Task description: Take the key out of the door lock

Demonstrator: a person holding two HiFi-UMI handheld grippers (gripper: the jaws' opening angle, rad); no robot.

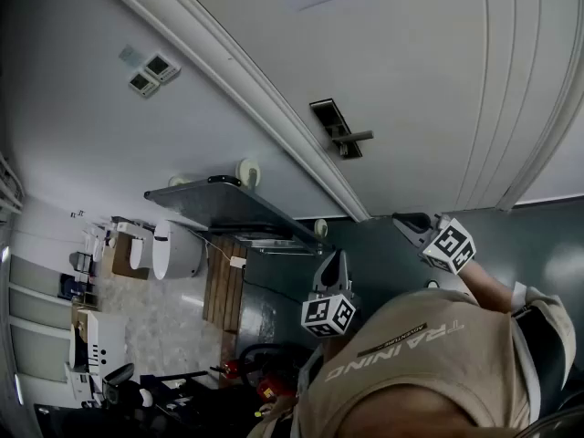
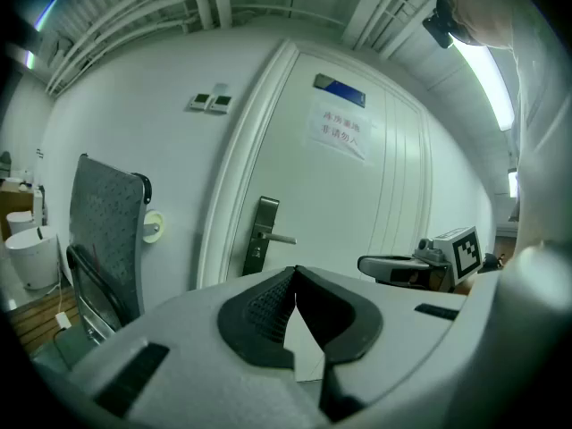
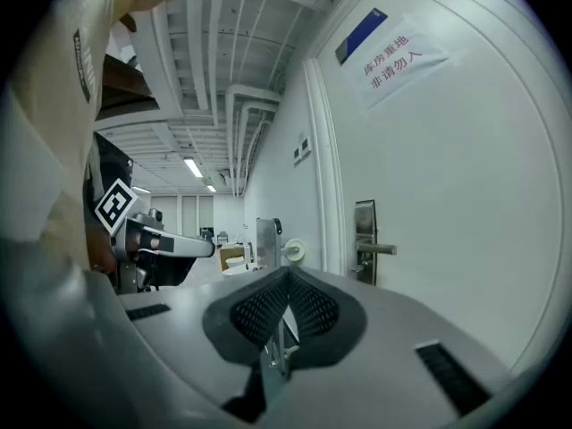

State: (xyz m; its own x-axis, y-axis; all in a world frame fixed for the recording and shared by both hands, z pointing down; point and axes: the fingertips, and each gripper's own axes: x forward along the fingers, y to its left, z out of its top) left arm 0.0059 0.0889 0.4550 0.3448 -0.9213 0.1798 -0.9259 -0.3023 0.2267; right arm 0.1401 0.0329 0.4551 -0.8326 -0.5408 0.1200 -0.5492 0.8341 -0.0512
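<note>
While both grippers point toward the white door [image 1: 411, 71], neither touches it. The right gripper [image 3: 285, 280] has its jaws closed on a thin silvery piece that looks like the key [image 3: 275, 351]. The piece sits low between the dark ribbed pads [image 3: 255, 311], well apart from the lock plate [image 3: 365, 239] on the far door. A lever handle [image 3: 380, 249] sticks out level from that plate. Whether anything sits in the keyhole is too small to tell. The left gripper [image 2: 296, 273] has its jaws closed tip to tip with nothing between them, and the right gripper shows near it on the right. A paper notice [image 2: 338, 132] hangs on the door above the lock plate. A grey chair [image 2: 103, 231] stands at the left by the wall.
</note>
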